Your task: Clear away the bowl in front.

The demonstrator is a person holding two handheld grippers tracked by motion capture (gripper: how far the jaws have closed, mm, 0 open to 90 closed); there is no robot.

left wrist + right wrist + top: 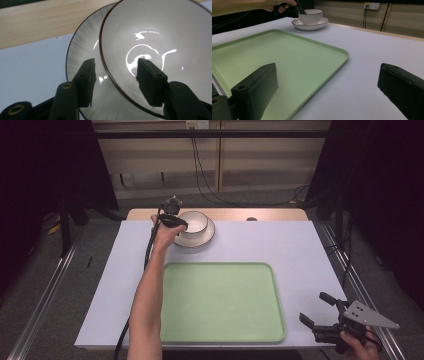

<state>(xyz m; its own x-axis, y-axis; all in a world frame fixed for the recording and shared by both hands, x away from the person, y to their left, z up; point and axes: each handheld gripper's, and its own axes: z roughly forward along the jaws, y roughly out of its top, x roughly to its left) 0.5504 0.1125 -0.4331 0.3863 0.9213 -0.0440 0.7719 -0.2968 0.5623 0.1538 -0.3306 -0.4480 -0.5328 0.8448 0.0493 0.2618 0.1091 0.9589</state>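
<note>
White bowl (pixel 193 222), upper centre, straddled at its rim by the left gripper (pixel 115 71), fingers not yet clenched; lift remains; right gripper (pixel 316 309) released

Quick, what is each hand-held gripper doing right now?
Left hand-held gripper: jaws straddle the bowl rim, pads not yet pressing, so open.
Right hand-held gripper: open, holding nothing.
</note>
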